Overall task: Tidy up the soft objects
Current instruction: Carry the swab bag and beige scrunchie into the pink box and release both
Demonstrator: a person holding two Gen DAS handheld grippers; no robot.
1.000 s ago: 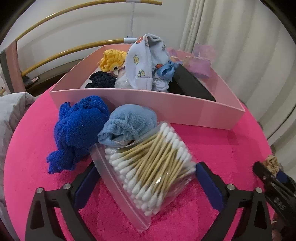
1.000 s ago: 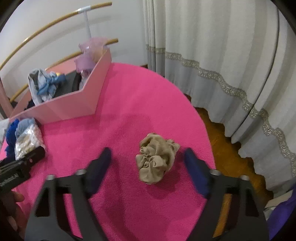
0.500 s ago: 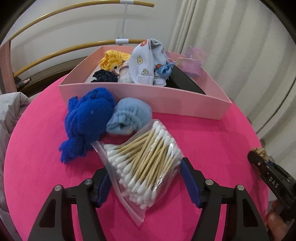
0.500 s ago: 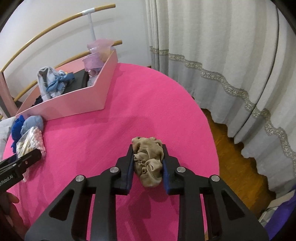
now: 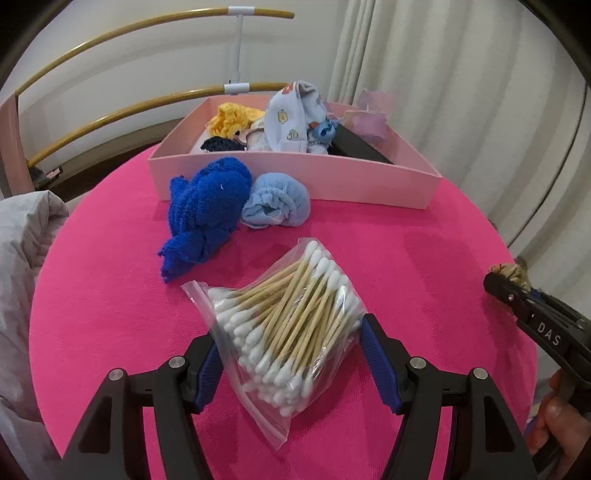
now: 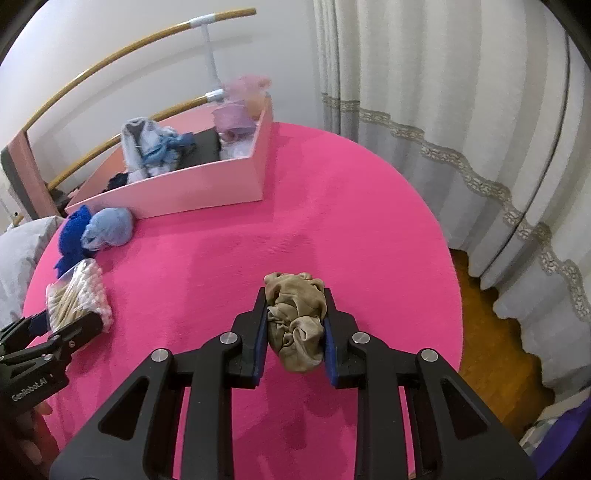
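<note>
A clear bag of cotton swabs sits between the blue pads of my left gripper, which is shut on it just above the round pink table. My right gripper is shut on a crumpled tan cloth near the table's right side. At the right edge of the left wrist view the same tan cloth shows at that gripper's tip. A dark blue knitted piece and a light blue bundle lie against the front wall of the pink box, which holds several soft items.
Curved wooden rails stand behind the box. White curtains hang to the right, with wooden floor past the table's edge. A grey cloth lies at the left rim. A person's hand holds the right gripper.
My left jaws closed onto the swab bag and drew it back from the box. My right jaws closed onto the tan cloth, which lay loose between them before.
</note>
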